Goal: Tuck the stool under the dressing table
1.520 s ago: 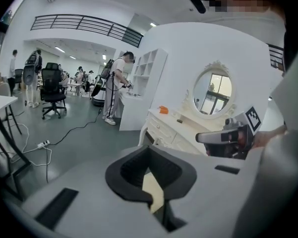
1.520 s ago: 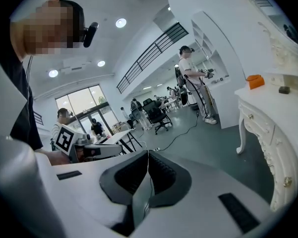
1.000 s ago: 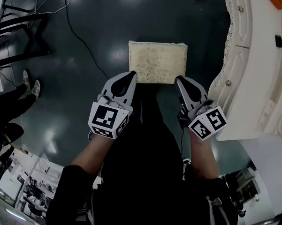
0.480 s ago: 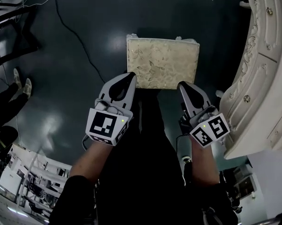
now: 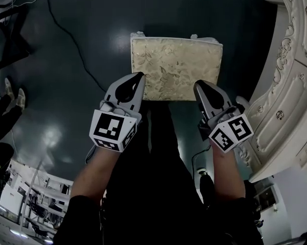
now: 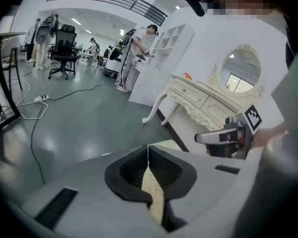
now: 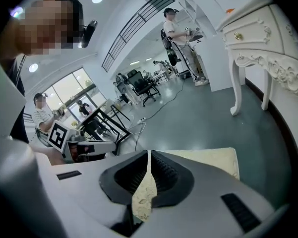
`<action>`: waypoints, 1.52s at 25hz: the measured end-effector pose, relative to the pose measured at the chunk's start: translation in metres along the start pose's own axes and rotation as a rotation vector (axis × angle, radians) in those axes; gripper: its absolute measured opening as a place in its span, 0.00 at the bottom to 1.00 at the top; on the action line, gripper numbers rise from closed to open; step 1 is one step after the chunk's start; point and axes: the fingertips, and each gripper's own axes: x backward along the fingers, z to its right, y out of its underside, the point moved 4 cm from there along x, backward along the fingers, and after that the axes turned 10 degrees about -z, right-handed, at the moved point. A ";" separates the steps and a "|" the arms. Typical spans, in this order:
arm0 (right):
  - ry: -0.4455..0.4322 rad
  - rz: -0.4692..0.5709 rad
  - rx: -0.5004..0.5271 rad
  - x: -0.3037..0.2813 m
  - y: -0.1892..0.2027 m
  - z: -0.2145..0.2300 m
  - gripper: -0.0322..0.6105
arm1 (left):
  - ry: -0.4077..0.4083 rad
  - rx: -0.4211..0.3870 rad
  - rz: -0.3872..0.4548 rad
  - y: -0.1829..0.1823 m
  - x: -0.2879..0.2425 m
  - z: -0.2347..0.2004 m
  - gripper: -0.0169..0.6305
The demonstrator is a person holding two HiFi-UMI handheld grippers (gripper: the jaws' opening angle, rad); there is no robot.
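Gripping the near long edge of the rectangular stool with a cream brocade cushion (image 5: 176, 65), both tongs are closed on the fabric. The left gripper (image 5: 137, 78) takes the near-left corner and the right gripper (image 5: 201, 86) takes the near-right corner.

In the left gripper view, the left gripper (image 6: 148, 150) has its jaws drawn together at the tips, with cream cushion (image 6: 154, 195) pinched in the slit behind them. In the right gripper view, the right gripper (image 7: 149, 155) shows the same, and the stool top (image 7: 210, 158) runs out to that gripper's right.

Stool long axis: across the person's front, left to right in the head view, with the right end tilted slightly nearer. The short right end points toward the white carved dressing table (image 5: 291, 86).

Stool position: over the dark glossy floor (image 5: 76, 96), just beside the dressing table front and not under it. A black cable (image 5: 66, 34) lies on the floor to the left.
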 end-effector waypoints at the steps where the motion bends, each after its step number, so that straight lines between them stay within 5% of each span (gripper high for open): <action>1: 0.009 -0.007 -0.002 -0.004 0.004 0.006 0.08 | 0.008 -0.005 -0.011 0.005 -0.006 -0.002 0.04; 7: 0.087 -0.030 -0.022 -0.020 0.028 0.044 0.09 | 0.030 0.014 -0.076 0.032 -0.035 -0.016 0.19; 11: 0.081 -0.068 -0.054 -0.029 0.043 0.061 0.39 | 0.033 0.037 -0.131 0.048 -0.052 -0.022 0.38; 22: 0.244 -0.144 -0.007 -0.024 0.071 0.115 0.63 | 0.009 0.053 -0.303 0.091 -0.077 -0.030 0.77; 32: 0.273 -0.303 -0.070 -0.030 0.103 0.147 0.74 | -0.006 0.145 -0.362 0.113 -0.100 -0.040 0.81; 38: 0.215 -0.322 -0.140 -0.037 0.111 0.157 0.75 | -0.011 0.179 -0.366 0.111 -0.110 -0.044 0.82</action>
